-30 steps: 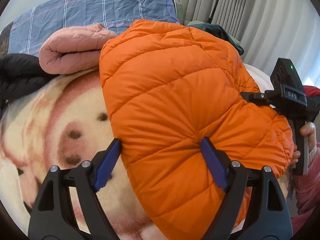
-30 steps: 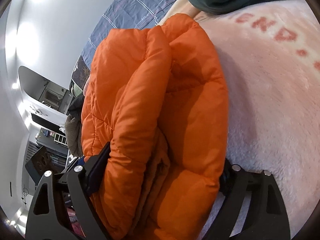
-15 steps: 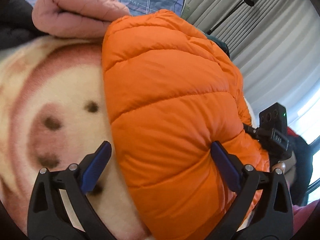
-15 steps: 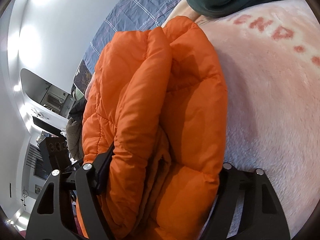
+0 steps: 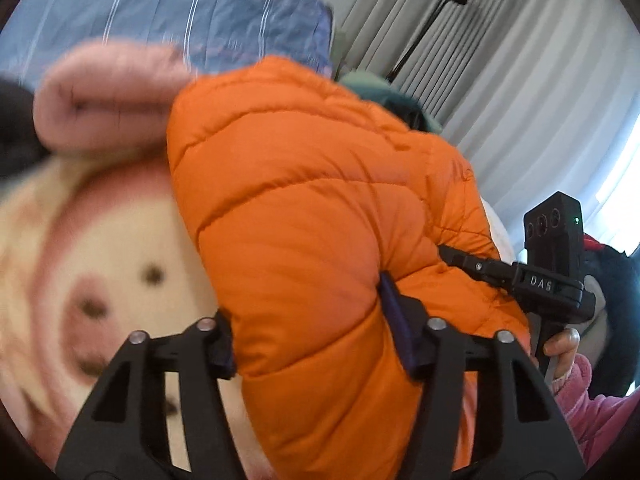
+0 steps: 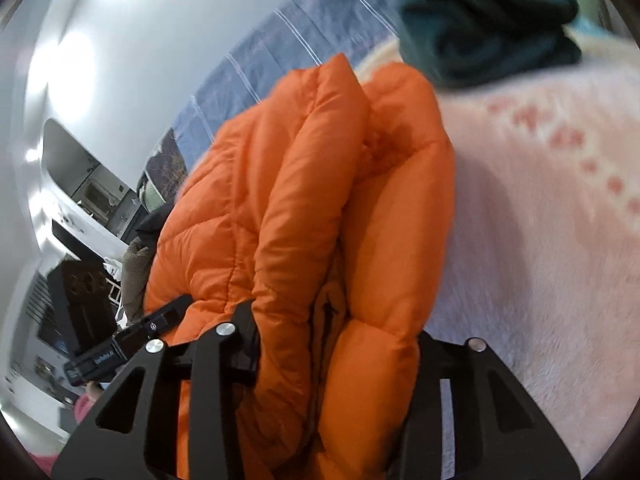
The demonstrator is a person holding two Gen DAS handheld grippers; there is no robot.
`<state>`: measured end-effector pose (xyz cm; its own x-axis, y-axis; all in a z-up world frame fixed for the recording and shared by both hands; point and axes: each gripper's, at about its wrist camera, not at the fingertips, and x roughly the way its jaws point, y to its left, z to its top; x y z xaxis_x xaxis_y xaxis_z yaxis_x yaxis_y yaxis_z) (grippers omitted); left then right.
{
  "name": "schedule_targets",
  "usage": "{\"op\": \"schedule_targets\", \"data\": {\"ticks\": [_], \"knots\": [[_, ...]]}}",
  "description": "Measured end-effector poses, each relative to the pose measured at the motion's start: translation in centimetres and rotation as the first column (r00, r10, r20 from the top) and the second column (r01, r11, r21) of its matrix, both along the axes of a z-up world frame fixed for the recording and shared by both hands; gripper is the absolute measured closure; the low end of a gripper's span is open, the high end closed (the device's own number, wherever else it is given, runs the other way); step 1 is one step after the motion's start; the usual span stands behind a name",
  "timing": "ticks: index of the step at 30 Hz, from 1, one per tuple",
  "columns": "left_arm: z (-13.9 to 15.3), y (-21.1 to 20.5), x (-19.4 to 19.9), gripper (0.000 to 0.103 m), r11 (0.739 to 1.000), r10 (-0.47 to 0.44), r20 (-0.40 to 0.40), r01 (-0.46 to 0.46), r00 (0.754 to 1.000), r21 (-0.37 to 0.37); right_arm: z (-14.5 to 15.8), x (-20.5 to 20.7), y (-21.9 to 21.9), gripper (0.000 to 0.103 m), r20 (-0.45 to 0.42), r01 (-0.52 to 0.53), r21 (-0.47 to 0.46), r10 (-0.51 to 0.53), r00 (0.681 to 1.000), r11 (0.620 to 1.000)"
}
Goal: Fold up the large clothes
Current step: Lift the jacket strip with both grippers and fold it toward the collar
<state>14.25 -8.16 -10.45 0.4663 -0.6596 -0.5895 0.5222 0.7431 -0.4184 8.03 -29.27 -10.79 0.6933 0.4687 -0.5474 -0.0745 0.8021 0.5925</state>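
A folded orange puffer jacket [image 5: 312, 216] lies bundled on a pink and cream blanket [image 5: 80, 248]. My left gripper [image 5: 312, 332] is shut on the jacket's near end, its blue pads pressed into the padding. My right gripper [image 6: 336, 344] is shut on the other end of the jacket [image 6: 304, 208], gripping several stacked layers; it shows in the left wrist view [image 5: 532, 276] at the right. The left gripper shows in the right wrist view [image 6: 120, 344] at the lower left. The bundle looks lifted slightly off the blanket [image 6: 540, 208].
A folded pink quilted garment [image 5: 104, 96] lies behind the jacket on the left, with a blue striped pillow [image 5: 160, 28] beyond it. A folded dark green garment [image 6: 488, 28] sits at the far end of the blanket. Grey curtains [image 5: 520, 60] and a floor lamp stand behind.
Both grippers have closed in on the jacket, squeezing its two ends. The bundle has lifted and shifted, and both views are blurred by motion.
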Motion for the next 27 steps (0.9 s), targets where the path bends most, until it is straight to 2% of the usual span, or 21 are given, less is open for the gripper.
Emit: {"op": "schedule_targets", "data": {"ticks": [4, 10, 13, 17, 21, 23, 27], "knots": [[4.0, 0.0, -0.6, 0.048, 0.999, -0.003, 0.107, 0.007, 0.994, -0.041, 3.1, -0.6, -0.3, 0.065, 0.110, -0.012, 0.020, 0.010, 0.994, 1.000], [9.2, -1.0, 0.0, 0.047, 0.999, -0.032, 0.231, 0.040, 0.972, -0.029, 8.2, -0.6, -1.6, 0.065, 0.236, -0.001, 0.010, -0.001, 0.972, 1.000], [11.5, -1.5, 1.4, 0.047, 0.999, -0.043, 0.286, 0.049, 0.957, -0.016, 10.5, 0.9, -2.2, 0.065, 0.285, 0.004, -0.015, 0.000, 0.958, 1.000], [13.8, -3.2, 4.6, 0.047, 0.999, -0.043, 0.336, 0.037, 0.941, 0.022, 12.1, 4.3, -3.8, 0.065, 0.299, -0.001, -0.013, 0.005, 0.954, 1.000], [15.1, -4.0, 7.9, 0.047, 0.999, -0.016, 0.365, 0.001, 0.931, 0.040, 13.2, 8.6, -5.1, 0.065, 0.310, -0.016, -0.004, 0.016, 0.950, 1.000], [15.3, -4.3, 10.0, 0.047, 0.998, -0.005, 0.387, -0.017, 0.922, 0.053, 13.6, 11.0, -5.4, 0.065, 0.320, -0.010, -0.030, 0.019, 0.947, 1.000], [13.8, -5.3, 15.3, 0.047, 0.996, 0.030, 0.383, -0.058, 0.923, 0.061, 13.4, 15.7, -5.8, 0.065, 0.320, 0.018, -0.072, 0.006, 0.947, 0.997]]}}
